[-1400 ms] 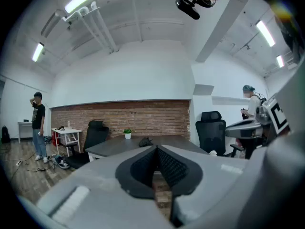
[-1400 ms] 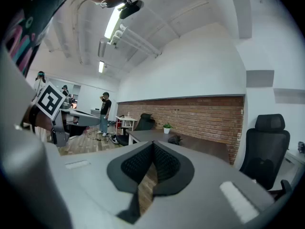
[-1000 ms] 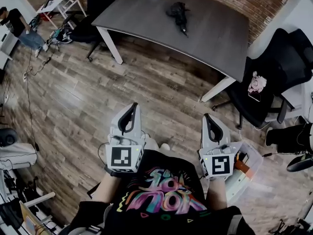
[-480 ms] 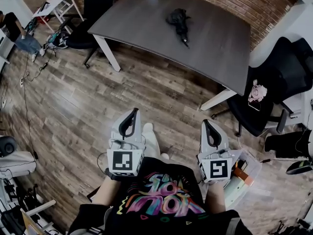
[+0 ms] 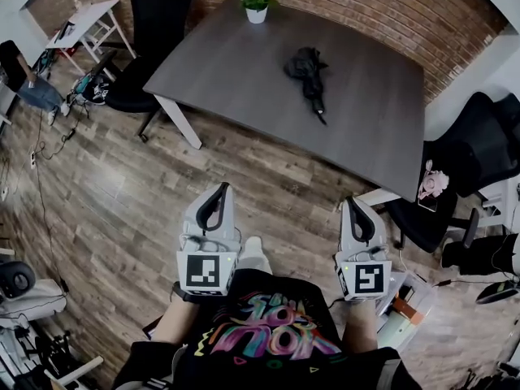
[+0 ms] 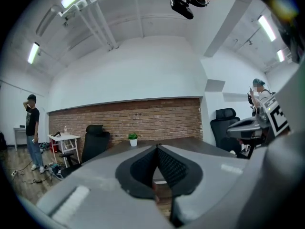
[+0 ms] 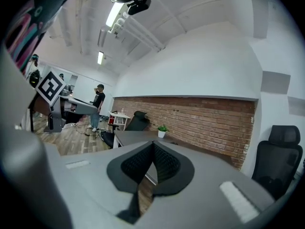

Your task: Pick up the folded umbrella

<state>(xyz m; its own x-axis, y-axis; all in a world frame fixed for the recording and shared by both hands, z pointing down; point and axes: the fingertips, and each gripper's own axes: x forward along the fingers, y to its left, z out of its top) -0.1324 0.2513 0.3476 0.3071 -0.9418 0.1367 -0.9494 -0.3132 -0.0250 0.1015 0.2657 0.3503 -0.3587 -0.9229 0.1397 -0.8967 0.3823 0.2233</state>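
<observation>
A black folded umbrella (image 5: 308, 71) lies on the dark grey table (image 5: 227, 63), right of its middle, with its tip pointing toward me. Over the wooden floor, well short of the table, my left gripper (image 5: 221, 189) is held out in front of my chest, its jaws shut and empty. My right gripper (image 5: 352, 204) is level beside it, also shut with nothing between the pads. In the left gripper view the left gripper (image 6: 157, 147) points at the table and brick wall. The right gripper (image 7: 153, 142) in its own view does the same. The umbrella is hidden in both gripper views.
A small potted plant (image 5: 257, 4) stands at the table's far edge. Black office chairs stand at the table's far left (image 5: 154, 23) and at the right (image 5: 479, 153). A person (image 5: 28, 75) stands far left by a white desk (image 5: 85, 19). Cables lie on the floor at left.
I have moved forward toward the table: it and the umbrella have come lower and nearer in the head view. Both grippers stayed shut and side by side.
</observation>
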